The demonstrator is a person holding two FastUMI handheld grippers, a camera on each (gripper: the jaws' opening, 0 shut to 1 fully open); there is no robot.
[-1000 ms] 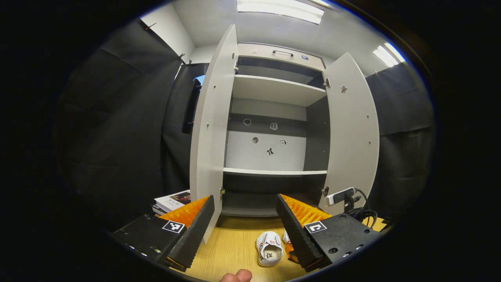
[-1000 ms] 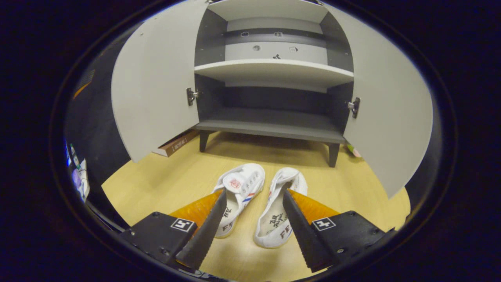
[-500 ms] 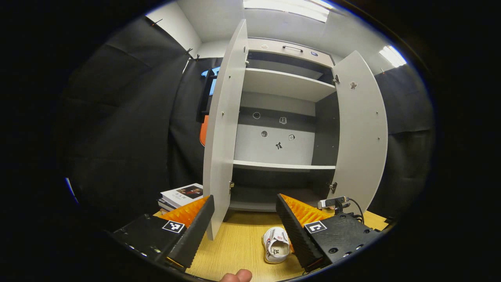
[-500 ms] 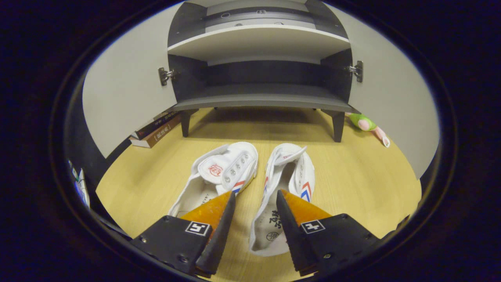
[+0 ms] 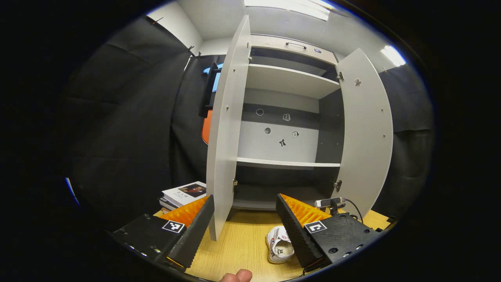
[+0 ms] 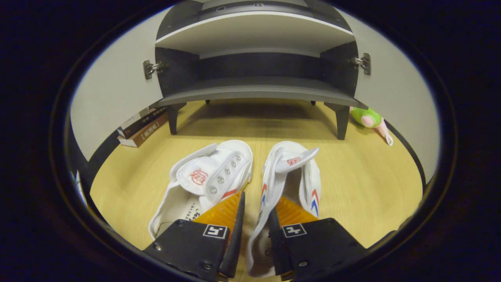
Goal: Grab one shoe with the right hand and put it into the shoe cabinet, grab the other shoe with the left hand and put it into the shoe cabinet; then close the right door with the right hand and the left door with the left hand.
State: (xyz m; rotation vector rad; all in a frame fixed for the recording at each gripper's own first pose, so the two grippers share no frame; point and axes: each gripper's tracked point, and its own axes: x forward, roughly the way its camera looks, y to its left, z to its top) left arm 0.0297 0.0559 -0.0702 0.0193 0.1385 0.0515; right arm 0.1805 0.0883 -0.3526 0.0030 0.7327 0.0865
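Two white shoes lie side by side on the wooden floor before the open shoe cabinet (image 6: 258,92). My right gripper (image 6: 256,211) is low over them, its fingers pressed on the inner side wall of the right shoe (image 6: 291,172). The left shoe (image 6: 207,176) lies just beside it, untouched. My left gripper (image 5: 244,223) is held higher and farther back, open and holding nothing, facing the cabinet shelves (image 5: 287,162). Both doors stand open: the left door (image 5: 227,129) and the right door (image 5: 366,133). One shoe (image 5: 278,244) peeks out by my left gripper's right finger.
Stacked books (image 6: 141,127) lie on the floor left of the cabinet, behind the left door. A green plush toy (image 6: 368,119) lies by the right cabinet leg. A small device with a cable (image 5: 330,202) sits near the right door. A fingertip (image 5: 236,276) shows at the bottom edge.
My right gripper dropped toward the shoes and narrowed from open until its fingers clamp the right shoe's side wall. My left gripper drifted slightly, staying open.
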